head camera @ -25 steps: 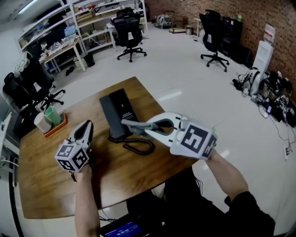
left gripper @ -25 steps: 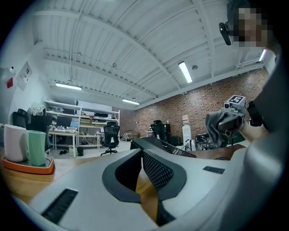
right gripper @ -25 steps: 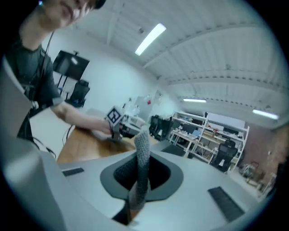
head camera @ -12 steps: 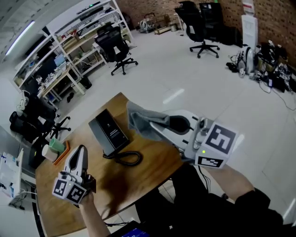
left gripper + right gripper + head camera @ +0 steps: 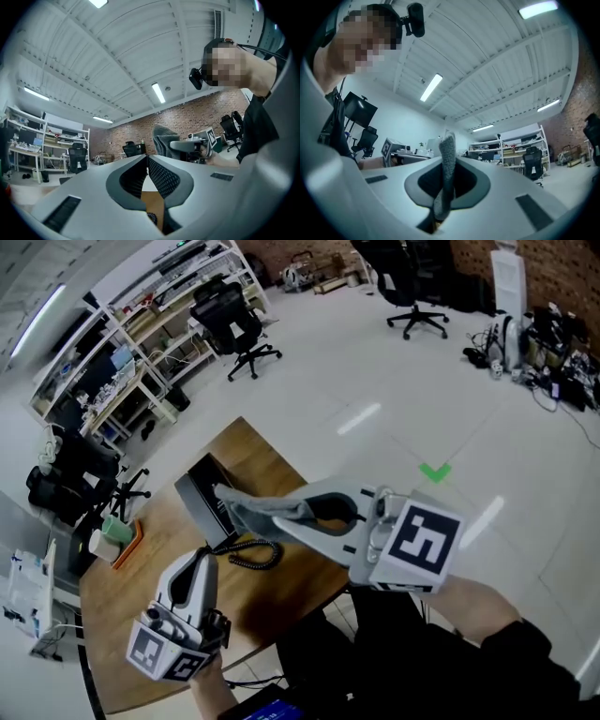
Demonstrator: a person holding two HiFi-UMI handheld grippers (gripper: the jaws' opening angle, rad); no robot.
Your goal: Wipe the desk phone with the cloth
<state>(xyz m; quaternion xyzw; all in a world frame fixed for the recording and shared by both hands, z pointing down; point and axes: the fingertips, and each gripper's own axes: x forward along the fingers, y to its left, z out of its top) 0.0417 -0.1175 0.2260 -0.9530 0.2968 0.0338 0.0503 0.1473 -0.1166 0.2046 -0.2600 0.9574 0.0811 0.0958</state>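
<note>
The black desk phone [image 5: 199, 495] lies on the wooden desk [image 5: 141, 634], its coiled cord [image 5: 251, 555] trailing toward me. My right gripper [image 5: 281, 514] is shut on a grey cloth [image 5: 251, 510], which hangs just over the phone's near right side; whether it touches the phone I cannot tell. In the right gripper view the cloth [image 5: 446, 168] stands pinched between the jaws, pointing up at the ceiling. My left gripper [image 5: 200, 563] is shut and empty, near the desk's front edge, short of the cord. The left gripper view shows its jaws [image 5: 144, 158] closed together, and the cloth [image 5: 163, 139] beyond them.
An orange tray [image 5: 125, 535] with a green cup and a white cup sits at the desk's left side. Black office chairs [image 5: 228, 322], shelving [image 5: 141, 296] and a green floor mark [image 5: 434, 472] lie beyond the desk. The desk's right edge runs under my right gripper.
My right gripper has come down and left with the cloth, from raised beside the phone to just over it. The left gripper has shifted slightly right along the desk's front.
</note>
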